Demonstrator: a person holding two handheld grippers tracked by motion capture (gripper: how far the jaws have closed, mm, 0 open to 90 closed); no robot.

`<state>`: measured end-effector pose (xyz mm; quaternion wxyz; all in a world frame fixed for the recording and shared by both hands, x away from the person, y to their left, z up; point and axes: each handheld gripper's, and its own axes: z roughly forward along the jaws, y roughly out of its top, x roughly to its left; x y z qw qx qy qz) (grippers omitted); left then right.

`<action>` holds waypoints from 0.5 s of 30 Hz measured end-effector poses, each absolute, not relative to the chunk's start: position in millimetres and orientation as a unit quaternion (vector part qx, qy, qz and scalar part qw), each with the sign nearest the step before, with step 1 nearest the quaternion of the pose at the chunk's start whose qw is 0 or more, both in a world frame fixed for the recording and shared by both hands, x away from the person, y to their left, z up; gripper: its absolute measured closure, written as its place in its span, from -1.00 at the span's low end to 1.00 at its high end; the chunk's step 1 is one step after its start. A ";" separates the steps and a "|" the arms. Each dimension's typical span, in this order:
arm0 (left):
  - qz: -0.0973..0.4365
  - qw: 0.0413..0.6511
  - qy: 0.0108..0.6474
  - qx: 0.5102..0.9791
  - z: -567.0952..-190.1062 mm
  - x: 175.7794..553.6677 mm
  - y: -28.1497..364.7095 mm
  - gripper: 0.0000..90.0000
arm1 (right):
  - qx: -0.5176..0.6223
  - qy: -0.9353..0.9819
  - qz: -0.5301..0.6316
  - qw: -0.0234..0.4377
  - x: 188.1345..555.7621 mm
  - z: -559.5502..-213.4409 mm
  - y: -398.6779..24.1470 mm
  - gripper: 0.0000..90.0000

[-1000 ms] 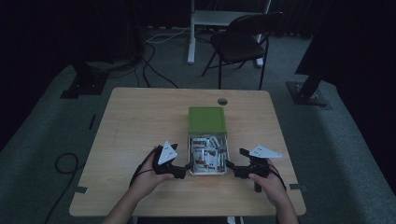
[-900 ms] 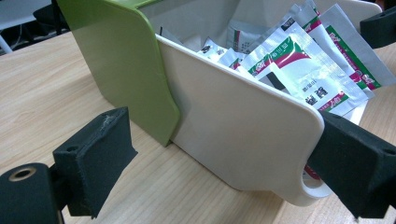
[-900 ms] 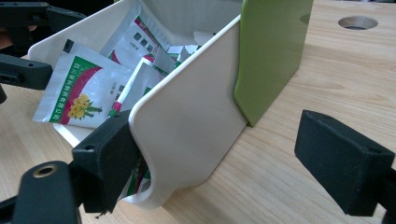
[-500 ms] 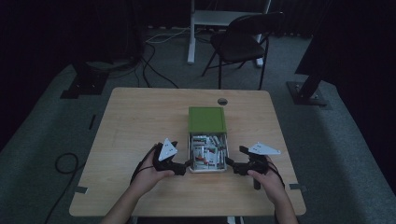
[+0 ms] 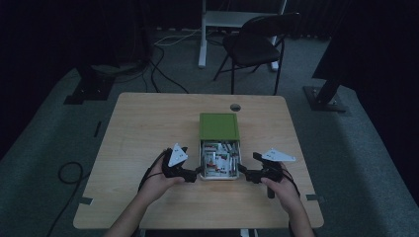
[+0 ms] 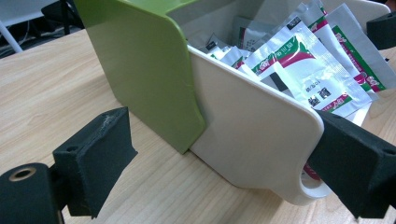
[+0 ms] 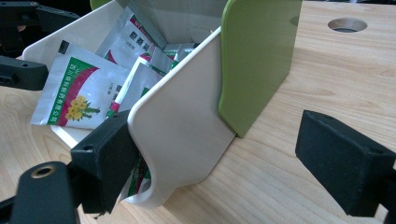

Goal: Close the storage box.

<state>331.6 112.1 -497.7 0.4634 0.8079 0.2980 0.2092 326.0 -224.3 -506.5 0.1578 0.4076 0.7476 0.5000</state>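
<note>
A green case (image 5: 219, 126) stands mid-table with its white drawer (image 5: 220, 160) pulled out toward me, full of foil sachets (image 5: 217, 157). My left gripper (image 5: 191, 173) is at the drawer's front left corner and my right gripper (image 5: 245, 174) at its front right corner. In the left gripper view the left gripper (image 6: 224, 163) stands open, its jaws wide apart around the drawer's white side wall (image 6: 252, 135) beside the green case (image 6: 140, 70). The right gripper (image 7: 224, 158) is likewise open, straddling the drawer wall (image 7: 182, 135), with one jaw against the drawer's front end and sachets (image 7: 74, 93) behind.
The wooden table (image 5: 148, 123) has a round cable hole (image 5: 235, 107) behind the case. A folding chair (image 5: 257, 44) and a desk leg stand on the floor beyond the far edge. Cables lie on the floor at the left.
Both grippers and the drawer's front end have shifted a little away from me, toward the green case. The drawer sticks out slightly less than before.
</note>
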 end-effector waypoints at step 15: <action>0.212 0.459 0.302 0.808 -497.1 339.1 112.3 -0.78 | 0.415 0.744 0.500 0.156 331.4 -506.8 -222.7 -0.69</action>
